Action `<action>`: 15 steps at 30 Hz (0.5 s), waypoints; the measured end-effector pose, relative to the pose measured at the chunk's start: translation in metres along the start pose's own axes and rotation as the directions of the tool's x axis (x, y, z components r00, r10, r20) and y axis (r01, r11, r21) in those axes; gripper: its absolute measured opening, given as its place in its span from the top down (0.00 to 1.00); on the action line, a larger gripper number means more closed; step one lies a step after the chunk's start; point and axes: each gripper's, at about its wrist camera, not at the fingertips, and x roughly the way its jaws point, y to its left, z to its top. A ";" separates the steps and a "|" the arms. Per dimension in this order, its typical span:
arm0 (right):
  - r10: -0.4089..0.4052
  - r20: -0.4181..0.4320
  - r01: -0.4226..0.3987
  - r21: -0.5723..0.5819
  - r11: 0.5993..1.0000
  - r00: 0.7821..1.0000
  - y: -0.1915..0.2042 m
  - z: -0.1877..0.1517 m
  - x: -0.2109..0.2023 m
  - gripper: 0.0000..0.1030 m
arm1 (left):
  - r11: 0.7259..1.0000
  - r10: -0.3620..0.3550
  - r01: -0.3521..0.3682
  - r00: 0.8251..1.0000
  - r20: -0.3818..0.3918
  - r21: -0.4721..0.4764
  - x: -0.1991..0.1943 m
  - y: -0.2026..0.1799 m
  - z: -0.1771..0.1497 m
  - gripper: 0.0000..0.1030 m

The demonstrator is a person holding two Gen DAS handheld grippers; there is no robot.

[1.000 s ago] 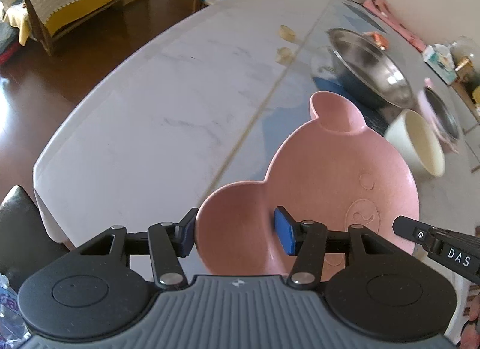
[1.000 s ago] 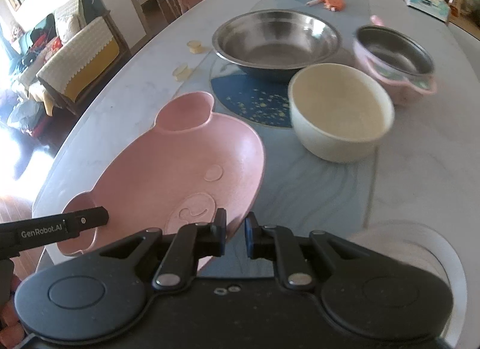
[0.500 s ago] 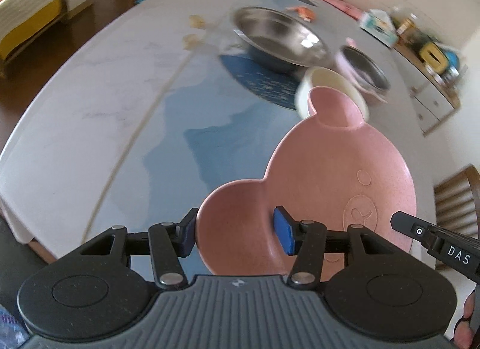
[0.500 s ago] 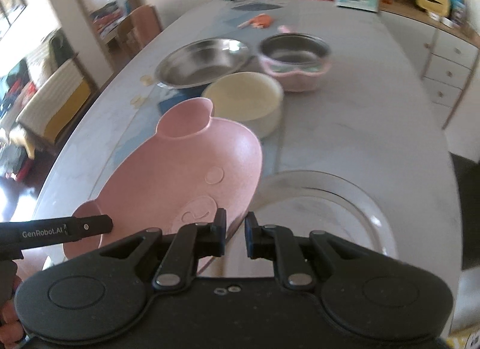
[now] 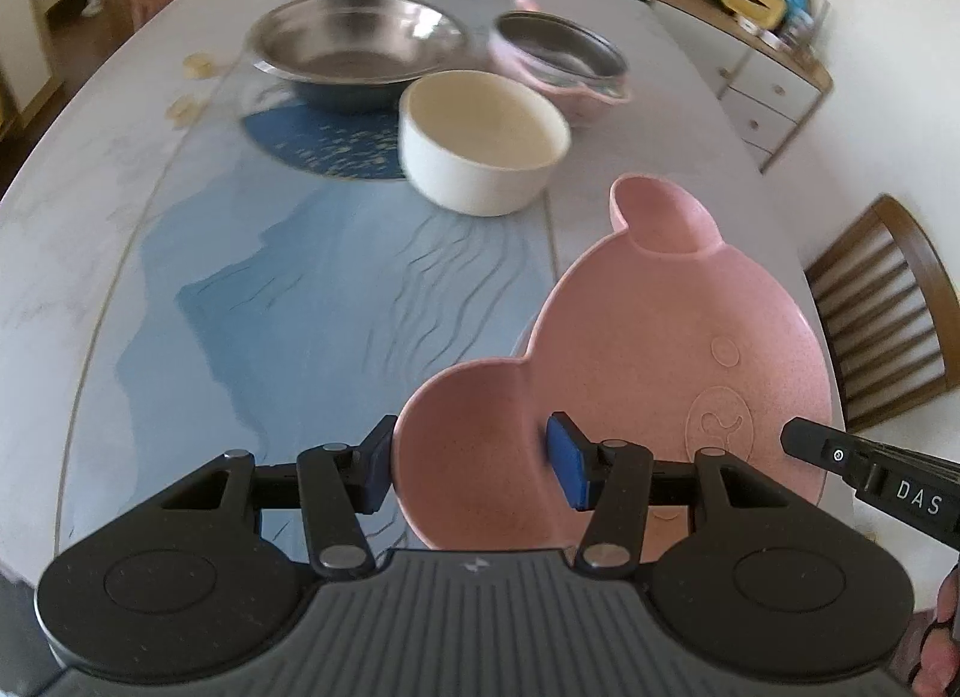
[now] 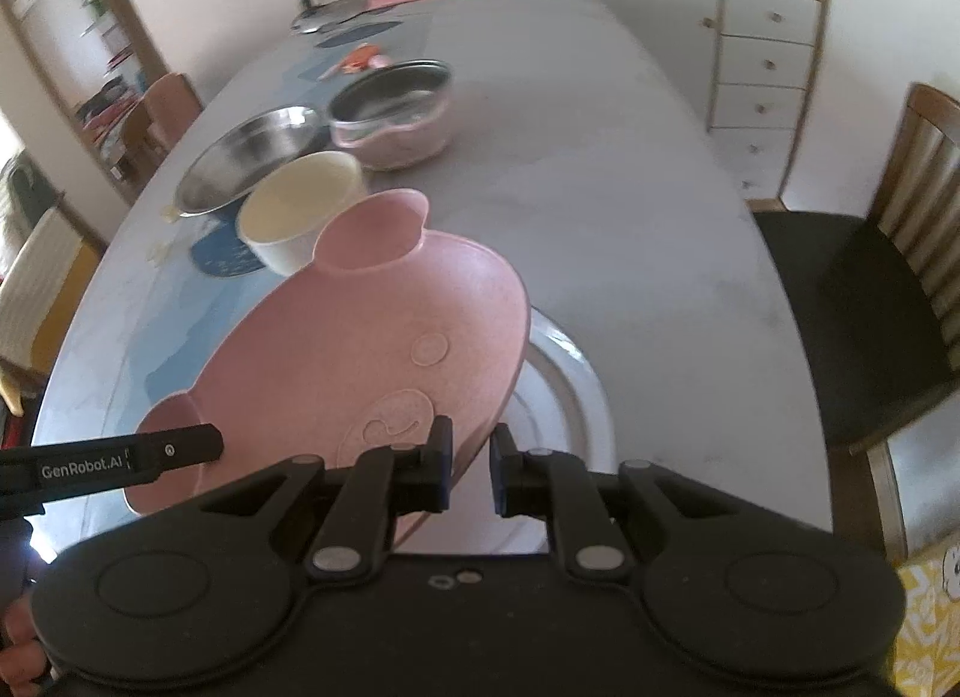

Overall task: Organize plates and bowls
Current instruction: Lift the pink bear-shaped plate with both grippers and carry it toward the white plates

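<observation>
Now both tools grip pink plate [image 6: 360, 361] rim, overhanging white plate [image 6: 564, 397].

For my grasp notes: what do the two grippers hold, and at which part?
Both hold the pink pig-shaped plate: left gripper spans one ear lobe; right gripper pinches the rim near the snout.

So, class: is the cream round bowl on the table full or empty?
Empty: the cream round bowl shows only its bare inner wall and floor in both views.
</observation>
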 end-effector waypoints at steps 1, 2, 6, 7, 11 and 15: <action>-0.003 -0.001 0.003 0.014 1.000 1.000 -0.004 -0.002 0.001 0.87 | 1.000 0.000 0.000 1.000 0.004 0.017 0.002 -0.004 0.000 0.50; -0.009 0.000 0.009 0.029 1.000 1.000 -0.007 -0.004 0.002 0.87 | 0.999 -0.003 0.003 1.000 0.004 0.032 0.004 -0.007 0.001 0.50; -0.026 -0.001 0.026 0.073 0.997 1.000 -0.019 -0.012 0.003 0.87 | 0.997 -0.010 0.010 1.000 0.006 0.080 0.014 -0.016 0.003 0.50; -0.027 -0.002 0.027 0.083 0.996 1.000 -0.021 -0.014 0.003 0.87 | 0.995 -0.014 0.013 1.000 0.010 0.094 0.016 -0.018 0.004 0.50; -0.036 -0.004 0.036 0.105 0.994 0.999 -0.023 -0.020 0.005 0.87 | 0.991 -0.028 0.025 0.999 0.018 0.128 0.022 -0.019 0.005 0.50; -0.045 -0.007 0.045 0.111 0.993 0.999 -0.020 -0.025 0.008 0.86 | 0.986 -0.050 0.046 0.999 0.021 0.158 0.029 -0.016 0.013 0.50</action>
